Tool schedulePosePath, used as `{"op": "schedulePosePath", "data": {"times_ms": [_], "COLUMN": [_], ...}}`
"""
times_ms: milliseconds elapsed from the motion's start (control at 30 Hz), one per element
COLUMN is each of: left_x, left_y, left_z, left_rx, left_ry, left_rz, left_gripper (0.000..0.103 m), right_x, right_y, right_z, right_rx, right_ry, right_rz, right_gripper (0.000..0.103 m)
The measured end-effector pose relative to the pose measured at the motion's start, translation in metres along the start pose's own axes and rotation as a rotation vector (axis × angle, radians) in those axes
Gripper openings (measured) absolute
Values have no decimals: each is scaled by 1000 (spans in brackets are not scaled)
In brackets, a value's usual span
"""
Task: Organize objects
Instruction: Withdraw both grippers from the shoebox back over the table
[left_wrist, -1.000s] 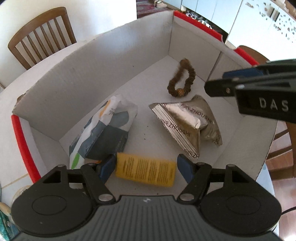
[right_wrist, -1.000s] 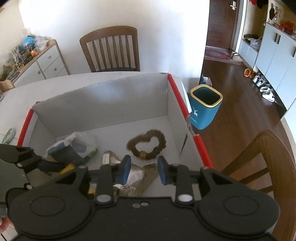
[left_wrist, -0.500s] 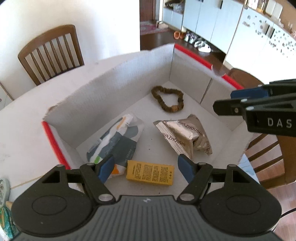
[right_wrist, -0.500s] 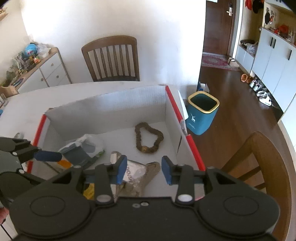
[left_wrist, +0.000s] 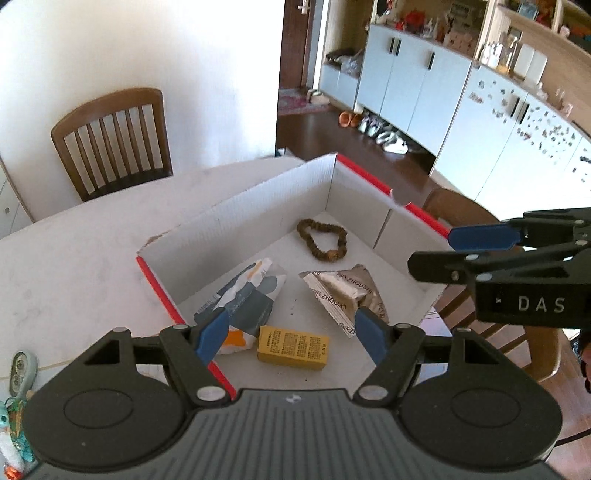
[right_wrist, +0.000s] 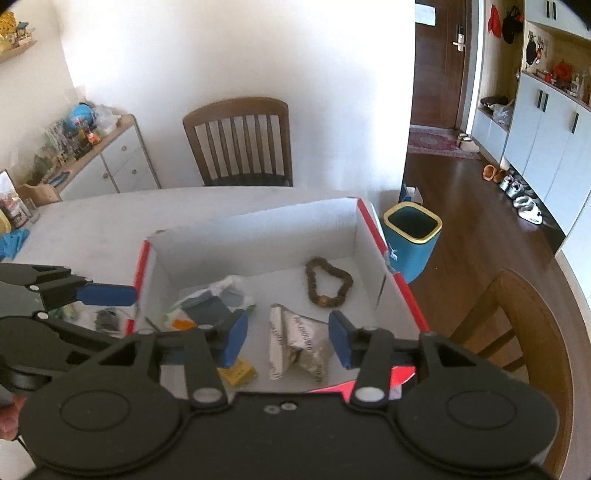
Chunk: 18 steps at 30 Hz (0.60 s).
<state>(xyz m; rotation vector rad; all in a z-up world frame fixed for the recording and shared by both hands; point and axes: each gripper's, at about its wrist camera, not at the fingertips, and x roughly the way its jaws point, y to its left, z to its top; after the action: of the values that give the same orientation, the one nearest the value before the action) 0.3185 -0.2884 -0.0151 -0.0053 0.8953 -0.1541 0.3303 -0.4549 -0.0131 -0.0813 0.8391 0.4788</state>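
While both hand-held grippers hang above it, a white corrugated cardboard box with red-taped edges (left_wrist: 236, 206) holds four things: a brown beaded bracelet (left_wrist: 322, 240) at the far right, a crumpled silver foil packet (left_wrist: 343, 291) near it, a white-and-grey plastic pouch (left_wrist: 247, 299) to the left, and a yellow rectangular carton (left_wrist: 293, 347) nearest. The left gripper (left_wrist: 291, 334) stands released, gripping nothing; the right gripper (right_wrist: 288, 338) has its jaws opening, nothing pinched between them. The box sits on a pale round table (left_wrist: 74, 266) beside a brown slatted wooden chair (right_wrist: 240, 142) (a teal bin (right_wrist: 412, 240) stands on the dark wood floor). Small items at the table's left edge are cut off.
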Motion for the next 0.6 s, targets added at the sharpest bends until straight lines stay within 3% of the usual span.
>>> {"op": "schedulePosePath", "data": {"times_ms": [600], "left_x": [-72], "left_y": [51], "left_z": [-44], "left_rx": [6], "left_ry": [-99], "left_rz": [-12], "left_gripper": [81], "right_x": [-39], "right_y": [72], "right_z": [-27], "right_rx": [13], "right_ry": [-78], "right_rz": [20], "right_gripper": [88]}}
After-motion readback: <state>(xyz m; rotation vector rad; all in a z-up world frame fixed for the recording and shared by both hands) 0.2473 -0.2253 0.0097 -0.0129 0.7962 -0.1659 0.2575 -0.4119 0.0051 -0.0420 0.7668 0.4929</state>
